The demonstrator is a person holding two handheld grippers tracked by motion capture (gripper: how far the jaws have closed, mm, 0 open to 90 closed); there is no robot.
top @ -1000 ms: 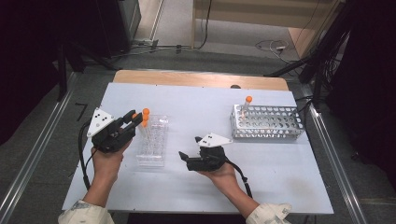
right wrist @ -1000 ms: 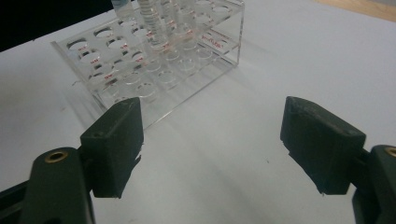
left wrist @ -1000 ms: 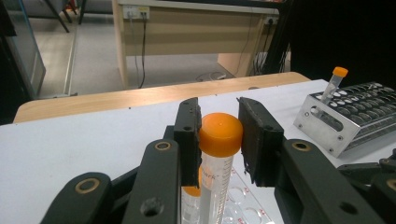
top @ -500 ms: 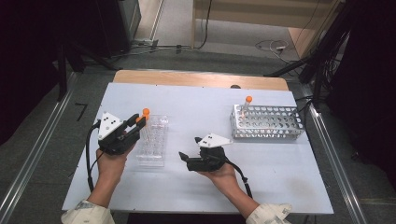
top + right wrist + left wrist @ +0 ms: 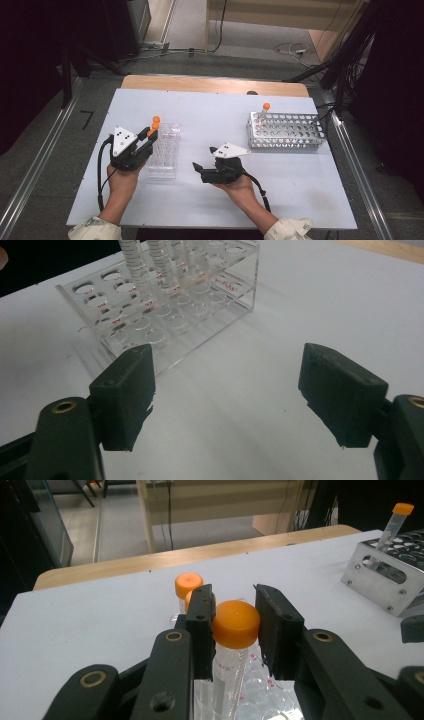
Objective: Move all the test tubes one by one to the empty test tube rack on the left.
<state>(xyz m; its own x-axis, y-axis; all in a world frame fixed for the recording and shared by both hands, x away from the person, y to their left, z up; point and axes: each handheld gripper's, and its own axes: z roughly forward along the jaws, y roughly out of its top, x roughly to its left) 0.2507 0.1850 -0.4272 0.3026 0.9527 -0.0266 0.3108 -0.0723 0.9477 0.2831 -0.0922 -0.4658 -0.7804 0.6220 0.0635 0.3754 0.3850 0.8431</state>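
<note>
Your left gripper [image 5: 234, 625] has its jaws around the orange cap of a centrifuge tube [image 5: 231, 650] standing in the clear acrylic rack [image 5: 164, 150] at the left of the white table [image 5: 210, 200]; the left pad looks to touch the cap while a sliver of gap shows on the right, so the jaws are close about it but I cannot tell that they are clamped. Your right gripper [image 5: 225, 395] rests low over the table, just beside that rack, with its jaws wide apart and nothing between them. Expect the tube to be light, stiff plastic with a smooth, slippery wall; I judge the cap or the wall just under it the best hold, squeezed gently and lifted straight up so the light rack does not tip or come along. By count: three orange-capped tubes in the clear rack, two of them behind your jaws [image 5: 189, 586], and one more tube [image 5: 263, 114] upright at the left end of the metal rack [image 5: 286, 131] on the right, making four tubes and two racks.
</note>
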